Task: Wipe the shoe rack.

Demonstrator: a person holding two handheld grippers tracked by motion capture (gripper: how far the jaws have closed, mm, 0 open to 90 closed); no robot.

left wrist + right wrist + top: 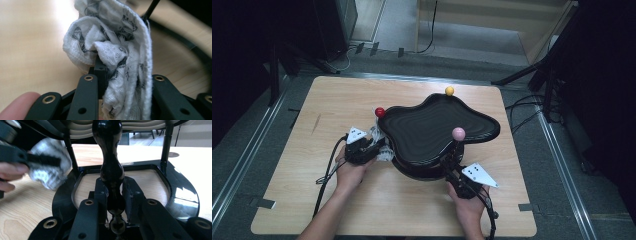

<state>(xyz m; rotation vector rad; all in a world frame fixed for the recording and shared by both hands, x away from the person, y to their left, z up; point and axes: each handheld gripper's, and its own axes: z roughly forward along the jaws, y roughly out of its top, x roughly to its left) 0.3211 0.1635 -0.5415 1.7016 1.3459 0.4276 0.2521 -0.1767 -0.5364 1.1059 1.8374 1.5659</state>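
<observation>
left gripper (371,148): pinching white patterned cloth (117,50)
right gripper (451,165): clamped on stand's black post (111,170)
progress: wiping black tray stand (437,127), likely early

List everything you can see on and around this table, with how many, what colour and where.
Glossy black wavy-edged tray stand: one, black, table centre.
Ball knobs: three; red at the tray's left edge, yellow at its far edge, pink at its near right.
Black turned post: one, black, under the pink knob.
White patterned cloth: one, white with black print, left of the stand.
Light wooden table: one, tan.
Left claw: black, closed on the cloth.
Right claw: black, clamped on the post.
</observation>
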